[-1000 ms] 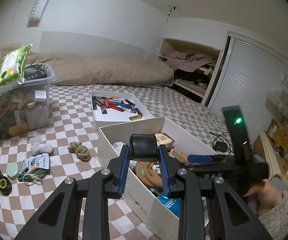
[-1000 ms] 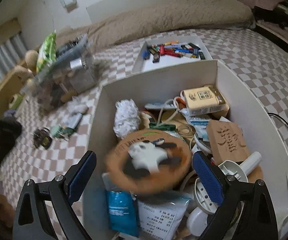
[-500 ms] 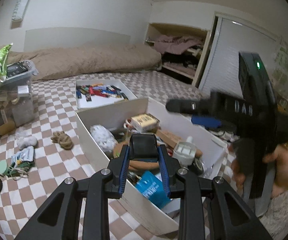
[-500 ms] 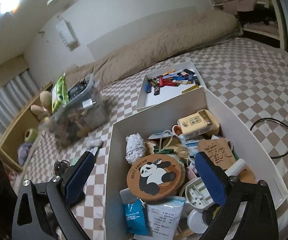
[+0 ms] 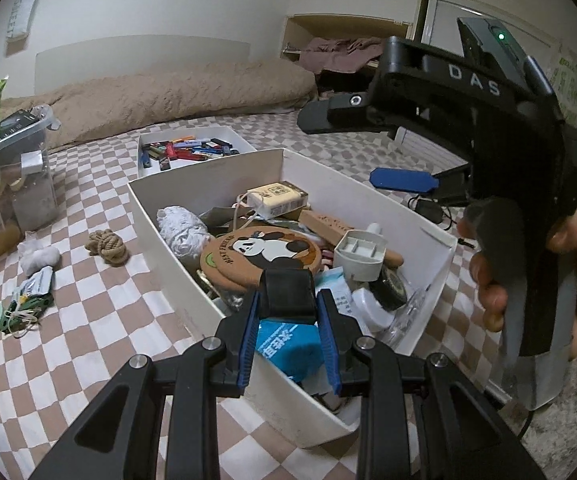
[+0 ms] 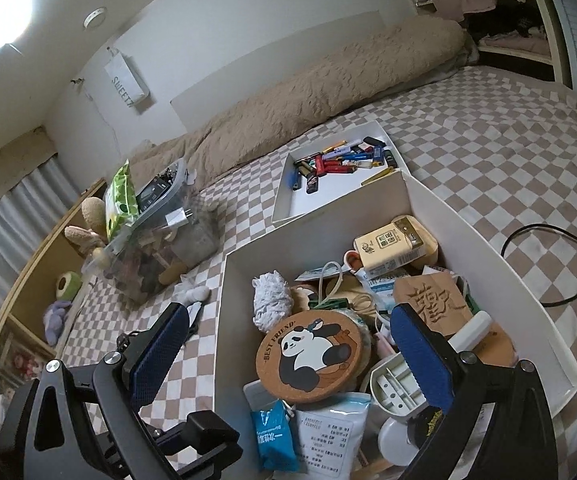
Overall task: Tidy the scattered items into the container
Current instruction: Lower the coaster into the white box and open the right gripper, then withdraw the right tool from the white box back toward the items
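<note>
A big white box (image 5: 176, 240) (image 6: 224, 320) on the checkered bed holds several items, with a round panda coaster (image 5: 260, 256) (image 6: 312, 356) on top. My left gripper (image 5: 288, 316) is shut on a small black block (image 5: 286, 292) and holds it over the box's near edge. My right gripper (image 6: 288, 360) is open and empty above the box; it also shows in the left wrist view (image 5: 400, 180). Scattered on the bed lie a rope knot (image 5: 106, 244), a white fluffy thing (image 5: 40, 258), a packet (image 5: 38, 282) and a green clip bundle (image 5: 20, 308).
A shallow white tray (image 5: 144, 172) (image 6: 284, 208) with several lighters lies behind the box. A clear plastic bin (image 5: 8, 184) (image 6: 156, 240) full of things stands at the left. A beige pillow roll lines the back. A black cable (image 6: 548, 248) lies at the right.
My right gripper has risen and pulled back from the box, leaving the panda coaster lying in it. My left gripper has moved in over the box with the black block.
</note>
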